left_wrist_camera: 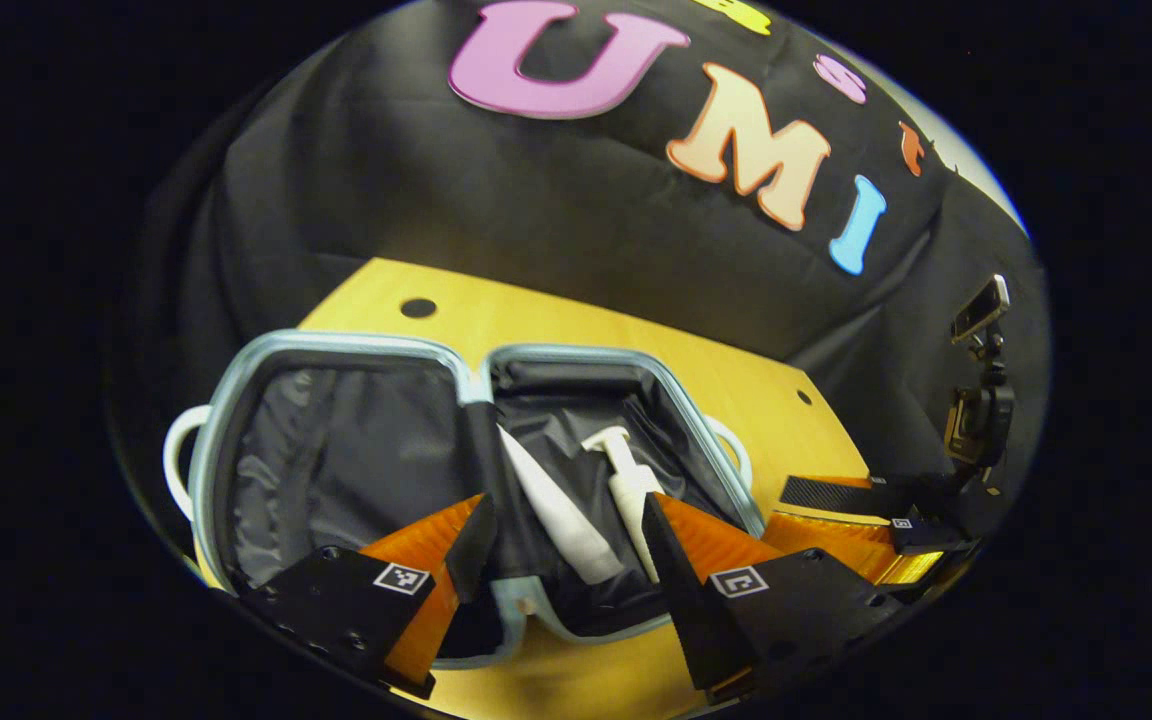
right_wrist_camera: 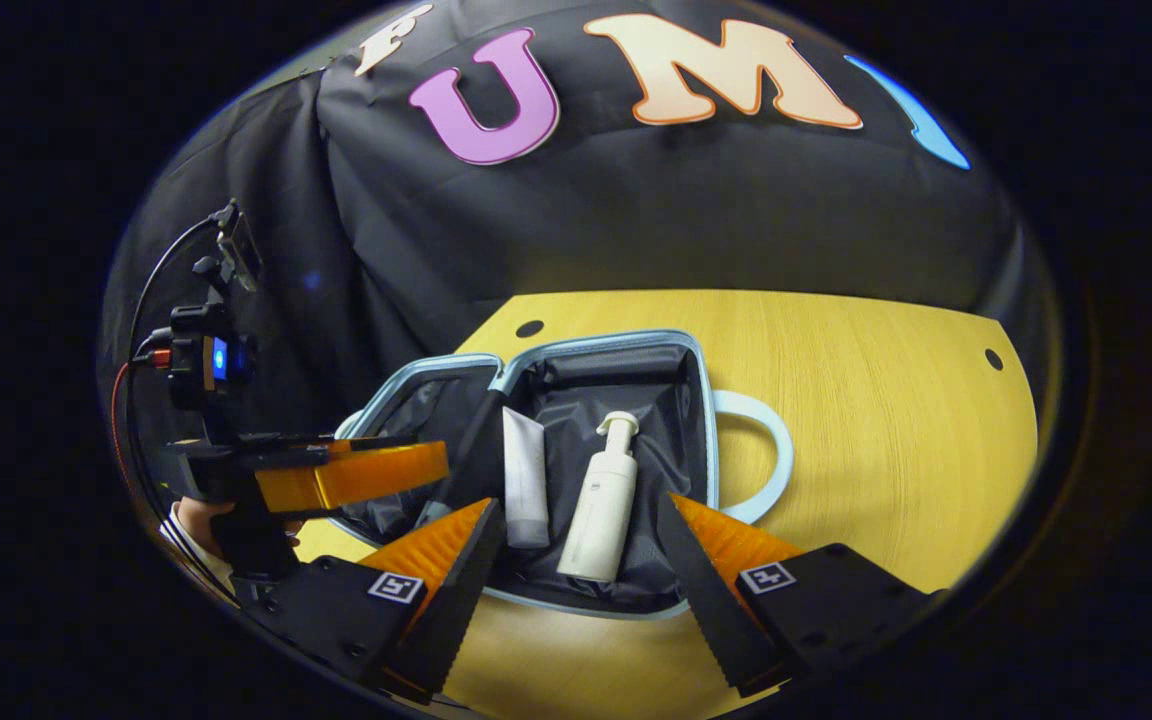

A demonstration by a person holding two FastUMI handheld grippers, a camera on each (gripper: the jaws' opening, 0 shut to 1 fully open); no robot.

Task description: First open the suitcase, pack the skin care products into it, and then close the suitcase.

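Two products, tube (right_wrist_camera: pixel 525 480) and pump bottle (right_wrist_camera: pixel 601 505), packed in right half of open suitcase (right_wrist_camera: pixel 702 420), mid table (right_wrist_camera: pixel 886 420). Both hand-held grippers, left (left_wrist_camera: pixel 561 545) and right (right_wrist_camera: pixel 581 540), wide open, empty. Probably light, soft-lined; take left half's rim to close.

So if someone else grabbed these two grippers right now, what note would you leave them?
Left gripper: open, holding nothing, above the suitcase.
Right gripper: open, holding nothing, near the case's front edge.
The suitcase lies open on the wooden table. A tube and a pump bottle lie side by side in one half.
Done: opening, packing those two.
Left: close the suitcase.
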